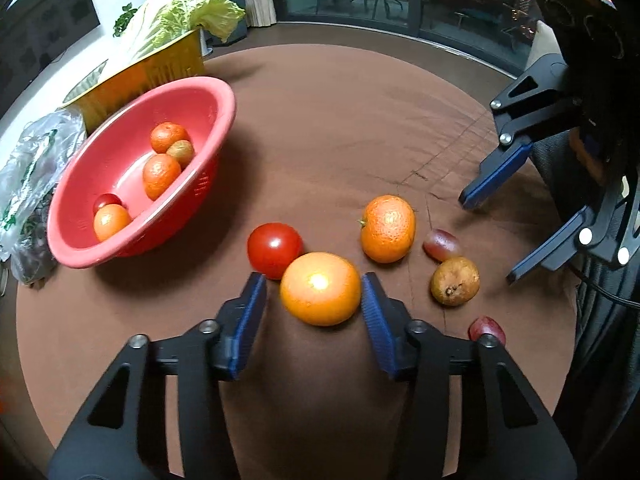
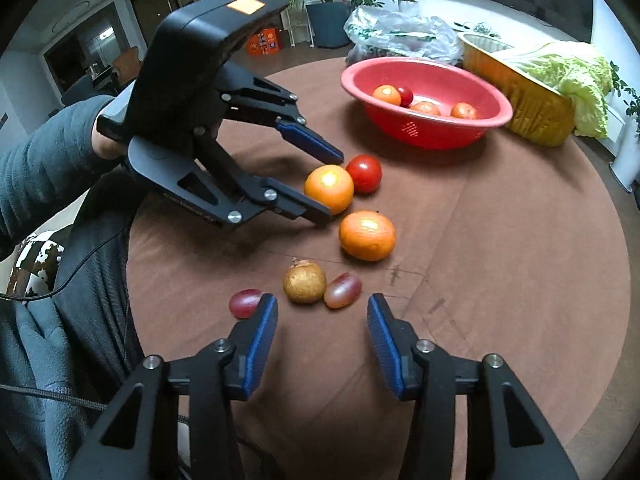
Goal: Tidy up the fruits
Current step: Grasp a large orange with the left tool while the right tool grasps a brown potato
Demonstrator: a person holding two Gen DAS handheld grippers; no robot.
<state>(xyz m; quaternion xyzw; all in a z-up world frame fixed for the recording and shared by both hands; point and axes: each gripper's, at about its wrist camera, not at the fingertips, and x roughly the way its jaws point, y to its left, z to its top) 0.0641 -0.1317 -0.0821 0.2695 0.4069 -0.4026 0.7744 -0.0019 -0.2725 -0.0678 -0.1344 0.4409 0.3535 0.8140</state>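
Note:
My left gripper [image 1: 314, 290] is open with an orange [image 1: 320, 289] between its fingers on the brown table; a gap shows on the left side. A red tomato [image 1: 274, 249] touches that orange. A second orange [image 1: 387, 229], a brown fruit [image 1: 455, 281] and two red grapes [image 1: 441, 244] [image 1: 486, 329] lie to the right. The red bowl [image 1: 80, 246] at the left holds several oranges, a small tomato and a kiwi. My right gripper [image 2: 322, 320] is open and empty, just short of the brown fruit [image 2: 304, 282] and a grape [image 2: 343, 290].
A yellow box [image 1: 160, 72] with a cabbage [image 1: 180, 12] stands behind the bowl. A plastic bag of greens [image 1: 28, 184] lies left of the bowl. The round table's edge [image 1: 560, 360] is close on the right.

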